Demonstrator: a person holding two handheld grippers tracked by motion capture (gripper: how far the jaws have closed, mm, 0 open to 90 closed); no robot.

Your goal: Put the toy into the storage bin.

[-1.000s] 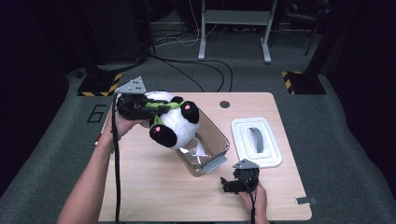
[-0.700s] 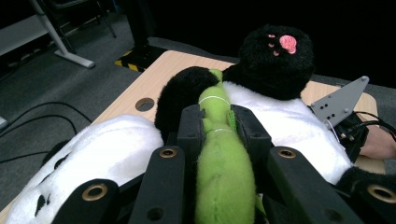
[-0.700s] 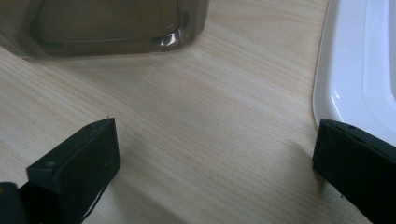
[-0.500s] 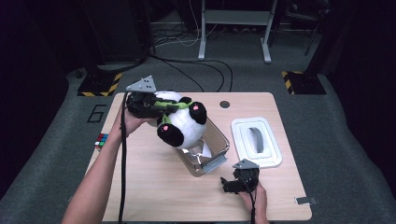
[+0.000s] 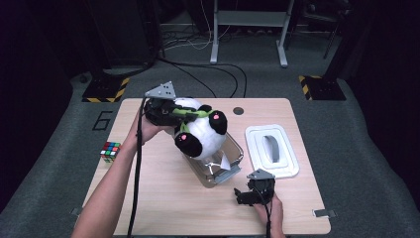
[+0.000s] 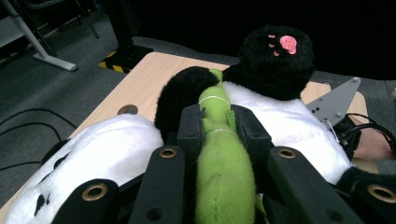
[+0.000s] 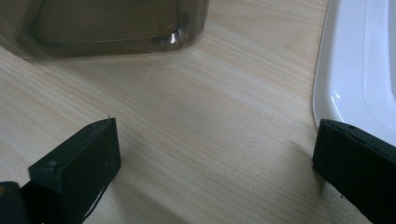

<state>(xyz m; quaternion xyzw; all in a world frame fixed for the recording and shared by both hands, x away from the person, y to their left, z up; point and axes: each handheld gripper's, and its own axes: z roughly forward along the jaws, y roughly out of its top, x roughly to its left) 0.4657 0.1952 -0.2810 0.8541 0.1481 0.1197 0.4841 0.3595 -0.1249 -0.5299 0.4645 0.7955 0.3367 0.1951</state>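
A: Your left claw (image 5: 181, 115) is clamped tight on the green scarf (image 6: 222, 154) of the stuffed panda (image 5: 200, 134). In the left gripper view the two black jaws pinch the green fabric between them, with the panda's white belly and black paws beyond the tips. Your right claw (image 5: 247, 194) rests on the table (image 5: 148, 198) at about five o'clock from the clear box (image 5: 236, 151), jaws wide apart and gripping nothing. In the right gripper view there is bare wood between them.

B: How far along am I?

A: By my reading you're in the middle of it. The panda hangs from the scarf, tilted, its lower end over the mouth of the box and its head end high at about ten o'clock from the box. I can't tell whether it touches the rim. It is not seated inside. The white lid (image 5: 272, 149) lies flat on the table at three o'clock from the box, apart from it, so closing is likely left for after.

B: And where is the panda relative to the claws?

A: It sits right at your left claw's tips, spreading away toward four o'clock. From your right claw it is up at about eleven o'clock, well apart, with the box's near corner between.
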